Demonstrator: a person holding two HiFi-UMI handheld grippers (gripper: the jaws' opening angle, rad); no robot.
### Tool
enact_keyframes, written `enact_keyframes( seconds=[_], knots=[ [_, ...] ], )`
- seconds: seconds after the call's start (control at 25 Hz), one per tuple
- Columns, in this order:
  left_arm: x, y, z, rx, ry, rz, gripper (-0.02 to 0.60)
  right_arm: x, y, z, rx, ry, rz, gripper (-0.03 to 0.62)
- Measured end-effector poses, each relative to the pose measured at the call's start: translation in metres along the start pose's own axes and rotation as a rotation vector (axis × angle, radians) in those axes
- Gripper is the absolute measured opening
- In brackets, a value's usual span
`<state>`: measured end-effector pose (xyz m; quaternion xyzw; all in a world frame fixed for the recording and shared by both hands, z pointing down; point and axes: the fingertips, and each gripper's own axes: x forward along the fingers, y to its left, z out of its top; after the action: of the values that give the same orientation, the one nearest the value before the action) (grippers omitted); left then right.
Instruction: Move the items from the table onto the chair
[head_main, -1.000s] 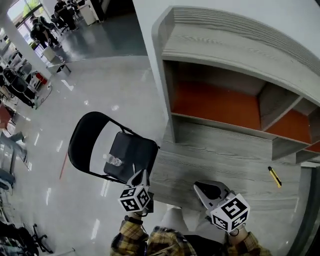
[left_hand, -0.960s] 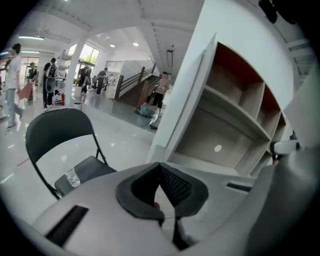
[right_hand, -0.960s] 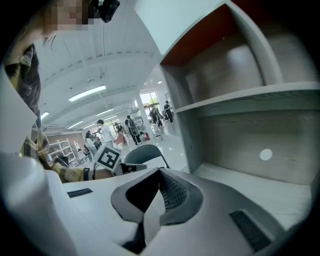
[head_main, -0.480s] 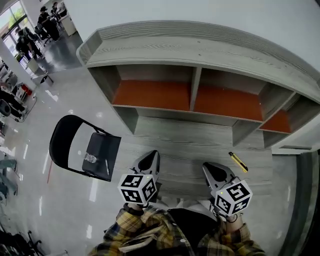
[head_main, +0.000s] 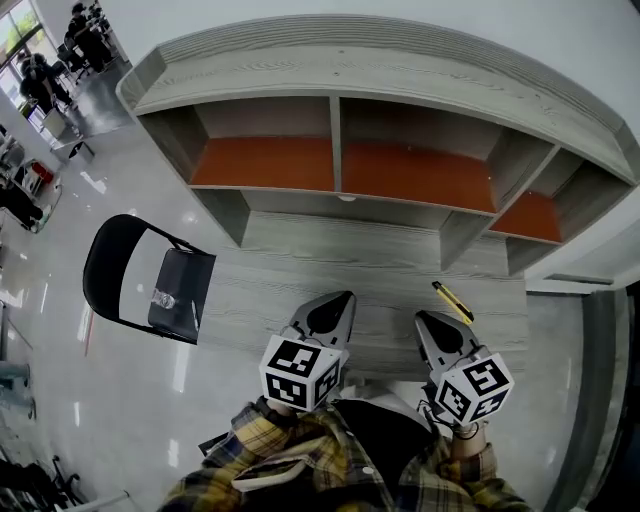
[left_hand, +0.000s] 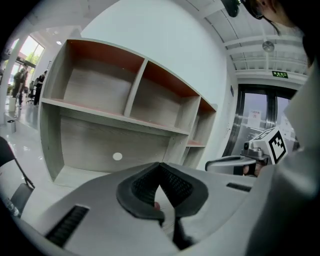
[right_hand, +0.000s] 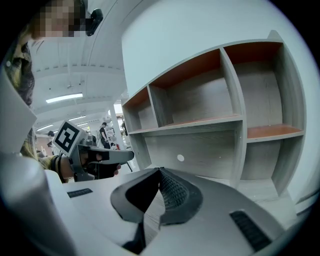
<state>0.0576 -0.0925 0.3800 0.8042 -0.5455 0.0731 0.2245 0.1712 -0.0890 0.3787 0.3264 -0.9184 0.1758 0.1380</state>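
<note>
A yellow utility knife (head_main: 452, 302) lies on the grey wooden table (head_main: 300, 270), toward its right side. A black folding chair (head_main: 140, 280) stands left of the table; on its seat lie a small clear bottle (head_main: 163, 298) and a thin pen-like item (head_main: 193, 313). My left gripper (head_main: 345, 296) hovers over the table's near edge, shut and empty. My right gripper (head_main: 420, 317) is beside it, also shut and empty, with the knife a little beyond its tip to the right. In the gripper views both pairs of jaws (left_hand: 160, 165) (right_hand: 159, 171) meet at their tips.
A grey shelf unit (head_main: 340, 160) with orange-backed compartments stands along the table's far side. The glossy floor (head_main: 60, 380) spreads to the left, with people and chairs far off. A dark door frame (head_main: 590, 400) runs down the right edge.
The view has swung right, from the chair to the table and shelf. Both grippers have moved forward over the table's near edge. The chair now sits farther left.
</note>
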Motion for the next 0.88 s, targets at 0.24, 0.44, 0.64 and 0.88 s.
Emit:
enact_keyframes(
  seconds=[0.24,0.44,0.64,0.88],
  knots=[
    [-0.002,-0.007,0.008,0.045,0.012,-0.046,0.003,0.003,0.01,0.004,0.004,-0.012,-0.02,0.017],
    [-0.004,0.002,0.012,0.05,0.025,-0.066,0.003,0.009,0.017,0.008,0.011,-0.02,-0.041,0.017],
    [-0.003,0.01,0.014,0.037,0.024,-0.086,0.003,0.015,0.022,0.006,0.029,-0.017,-0.058,0.017],
    [0.001,0.016,0.017,0.024,0.02,-0.104,0.003,0.02,0.018,0.007,0.037,-0.018,-0.078,0.017]
  ],
)
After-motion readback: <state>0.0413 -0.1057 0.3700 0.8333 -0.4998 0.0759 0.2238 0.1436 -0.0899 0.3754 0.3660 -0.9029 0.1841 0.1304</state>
